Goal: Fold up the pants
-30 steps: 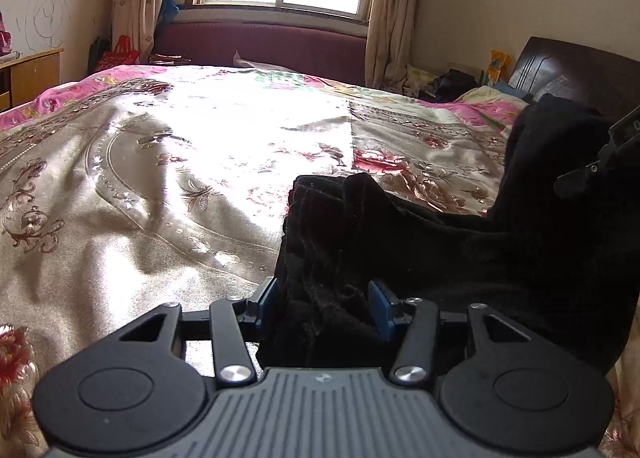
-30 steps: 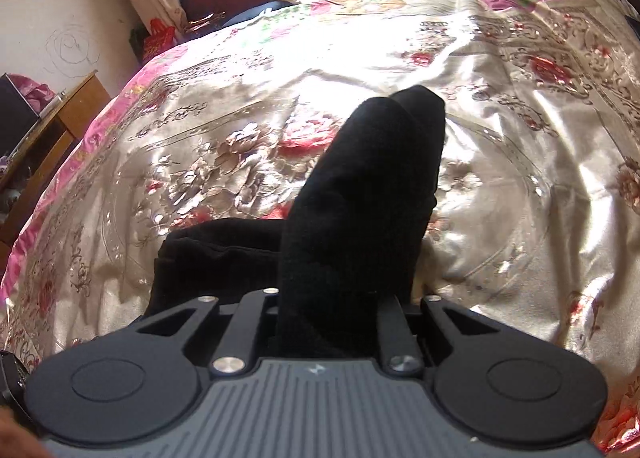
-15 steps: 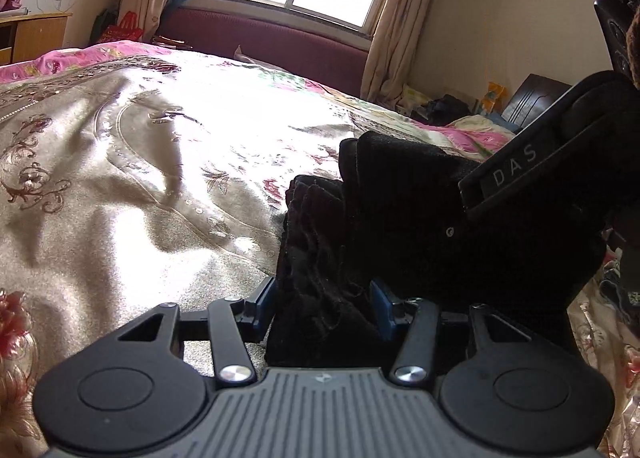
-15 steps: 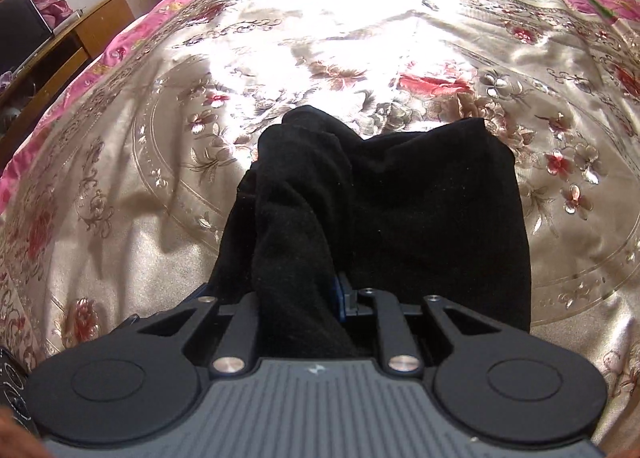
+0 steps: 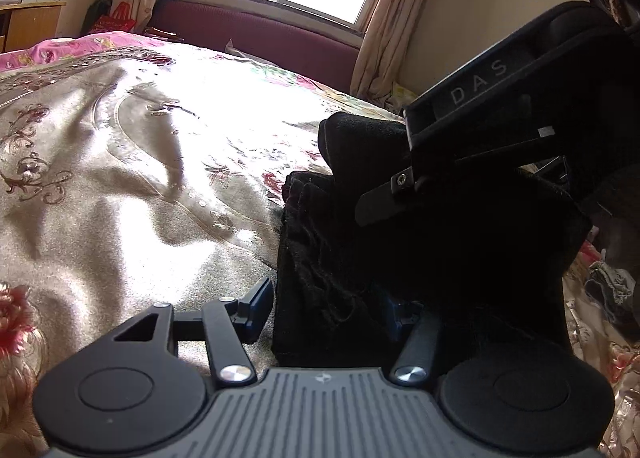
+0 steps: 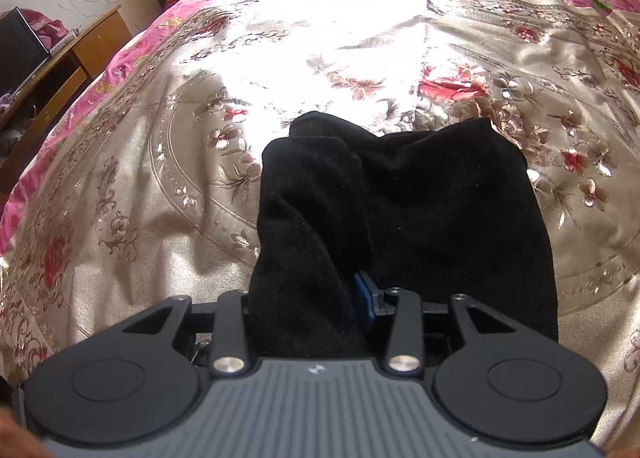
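You are working over black pants (image 6: 440, 218) lying bunched on the near middle of a floral satin bedspread (image 6: 160, 178). Your left gripper (image 5: 328, 310) is opening its jaws: the left blue pad (image 5: 256, 308) is standing clear of the cloth, with the pants' near edge between the 2 fingers. Your right gripper (image 6: 308, 298) is also opening, pointing steeply down, with a raised fold of the pants between its jaws, the right blue pad (image 6: 364, 298) just beside it. That right gripper (image 5: 500, 118) is hovering at the far right over the pile.

left gripper (image 5: 326, 308) opening, right gripper (image 6: 306, 304) opening
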The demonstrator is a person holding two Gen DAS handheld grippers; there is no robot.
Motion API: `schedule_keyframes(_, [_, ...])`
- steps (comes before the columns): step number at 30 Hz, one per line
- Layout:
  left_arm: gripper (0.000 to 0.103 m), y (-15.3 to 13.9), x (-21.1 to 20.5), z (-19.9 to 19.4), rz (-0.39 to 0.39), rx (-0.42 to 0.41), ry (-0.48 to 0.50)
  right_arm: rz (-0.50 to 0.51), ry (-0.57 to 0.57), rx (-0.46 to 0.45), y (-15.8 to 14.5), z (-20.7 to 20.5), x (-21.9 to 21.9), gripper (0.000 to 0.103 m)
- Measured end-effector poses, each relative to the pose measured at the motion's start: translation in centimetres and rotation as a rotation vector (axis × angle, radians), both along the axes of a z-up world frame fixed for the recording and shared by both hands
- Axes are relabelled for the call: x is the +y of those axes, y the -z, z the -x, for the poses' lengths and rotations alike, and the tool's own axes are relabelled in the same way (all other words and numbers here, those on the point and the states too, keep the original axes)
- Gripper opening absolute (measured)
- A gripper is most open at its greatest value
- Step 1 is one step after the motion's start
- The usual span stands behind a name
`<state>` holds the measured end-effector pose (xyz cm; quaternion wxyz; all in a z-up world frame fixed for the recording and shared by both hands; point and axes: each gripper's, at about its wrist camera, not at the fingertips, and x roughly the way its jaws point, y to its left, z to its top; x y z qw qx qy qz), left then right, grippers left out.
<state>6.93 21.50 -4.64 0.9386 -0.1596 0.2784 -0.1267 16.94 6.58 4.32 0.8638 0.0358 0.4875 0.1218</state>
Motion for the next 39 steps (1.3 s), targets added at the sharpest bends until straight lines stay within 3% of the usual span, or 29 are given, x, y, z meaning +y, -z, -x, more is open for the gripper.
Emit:
schedule_keyframes(7, [0.077, -1.2, 1.1, 1.3, -0.067, -0.013, -0.038, -0.168, -0.081, -0.049, -3.7, 1.9, -1.7, 0.043])
schedule_keyframes(10, [0.077, -2.1, 1.1, 2.5, -0.123, -0.029, -0.078, -0.129, -0.095, -0.147, -4.8, 2.1, -2.4, 0.043])
schedule_keyframes(13, [0.076, -2.9, 1.9, 4.2, -0.190, -0.023, -0.171, -0.117, -0.096, -0.150, -4.1, 1.4, -3.1, 0.044])
schedule_keyframes(17, [0.075, -4.1, 3.5, 7.2, -0.139, -0.026, -0.263, -0.072, -0.130, -0.150, -1.7, -0.5, -2.8, 0.043])
schedule_keyframes(21, [0.076, -6.1, 1.0, 7.8, -0.201, -0.101, -0.189, 0.000, -0.144, -0.134, 0.8, -4.1, -2.2, 0.042])
schedule_keyframes(25, [0.076, -7.0, -2.5, 5.2, -0.269, -0.155, -0.070, 0.056, -0.142, -0.157, 2.1, -6.2, -2.6, 0.043])
schedule_keyframes(29, [0.076, -4.8, -4.0, 2.0, -0.359, -0.071, -0.006, 0.032, -0.135, -0.137, 2.4, -7.4, -4.1, 0.045])
schedule_keyframes(31, [0.080, -3.6, -3.7, 1.3, -0.354, -0.025, 0.006, 0.038, -0.136, -0.139, 2.3, -7.5, -5.0, 0.043])
schedule_keyframes(33, [0.080, -3.1, -2.5, 1.2, -0.285, 0.008, 0.006, 0.014, -0.130, -0.122, 2.0, -7.4, -6.2, 0.042])
schedule_keyframes(36, [0.080, -3.9, -1.5, 1.6, -0.206, 0.009, -0.020, -0.036, -0.145, -0.176, 0.7, -6.0, -8.2, 0.042])
schedule_keyframes(39, [0.079, -5.3, -2.0, 1.0, -0.272, -0.032, -0.043, -0.071, -0.153, -0.220, -0.3, -3.9, -10.1, 0.042])
